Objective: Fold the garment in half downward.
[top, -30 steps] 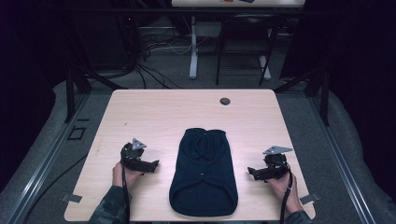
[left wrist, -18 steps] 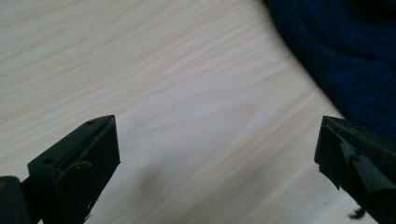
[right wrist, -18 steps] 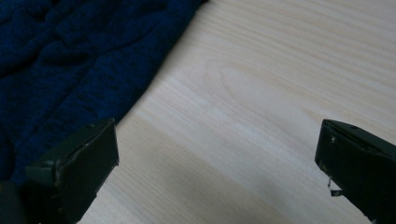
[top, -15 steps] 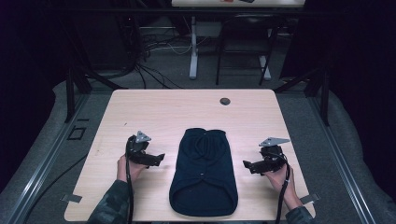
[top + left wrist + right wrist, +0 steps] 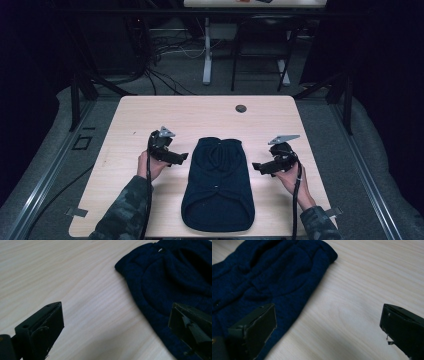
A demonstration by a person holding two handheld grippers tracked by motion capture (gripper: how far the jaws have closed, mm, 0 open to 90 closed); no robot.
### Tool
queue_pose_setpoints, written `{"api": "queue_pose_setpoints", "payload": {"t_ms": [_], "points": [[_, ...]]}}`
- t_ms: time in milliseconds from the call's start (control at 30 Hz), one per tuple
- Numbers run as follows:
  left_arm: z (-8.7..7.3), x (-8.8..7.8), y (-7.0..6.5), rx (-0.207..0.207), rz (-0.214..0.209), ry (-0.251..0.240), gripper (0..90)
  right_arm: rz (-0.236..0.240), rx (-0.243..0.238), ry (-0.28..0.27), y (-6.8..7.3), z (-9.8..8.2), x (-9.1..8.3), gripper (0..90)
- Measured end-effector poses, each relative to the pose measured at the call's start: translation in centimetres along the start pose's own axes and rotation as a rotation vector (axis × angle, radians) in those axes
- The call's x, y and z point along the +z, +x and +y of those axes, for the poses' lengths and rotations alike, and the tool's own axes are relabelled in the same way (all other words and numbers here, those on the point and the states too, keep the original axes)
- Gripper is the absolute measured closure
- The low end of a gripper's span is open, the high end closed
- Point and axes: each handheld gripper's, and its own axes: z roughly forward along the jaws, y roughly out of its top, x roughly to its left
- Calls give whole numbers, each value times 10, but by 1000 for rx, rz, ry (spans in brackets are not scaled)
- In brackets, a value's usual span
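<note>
**Two tools closing in on a folded garment**

A dark navy knitted garment, folded to a long narrow shape, lay flat in the middle of the near half of the pale wooden table. Its long axis ran from the person's side toward the far edge; the narrower, gathered end pointed away from the person, and the broad rounded end pointed toward the near edge.

The left tool stood just beside the left edge of the garment, and in the left gripper view its jaws were wide apart, one over bare wood and the other over the knit. The right tool was near the right edge, jaws also wide apart (in the right gripper view one jaw was above the cloth and the other above the table). Neither tool held anything.

I judge that the step in hand was the approach, before any grasp. The next move probably calls for lowering each tool so that one jaw slides under the side edge, then closing on the cloth on both sides at a similar height, so the garment lifts evenly.

A small dark round disc lay well apart, near the far edge.
</note>
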Motion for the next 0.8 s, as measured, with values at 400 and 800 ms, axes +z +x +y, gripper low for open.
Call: {"api": "queue_pose_setpoints", "payload": {"t_ms": [400,800], "points": [[29,24,-1,-8,-41,9,24,30,-29,19,1,36,21,135],[53,63,-10,36,-37,80,79,59,-16,54,-3,61,51,350]]}}
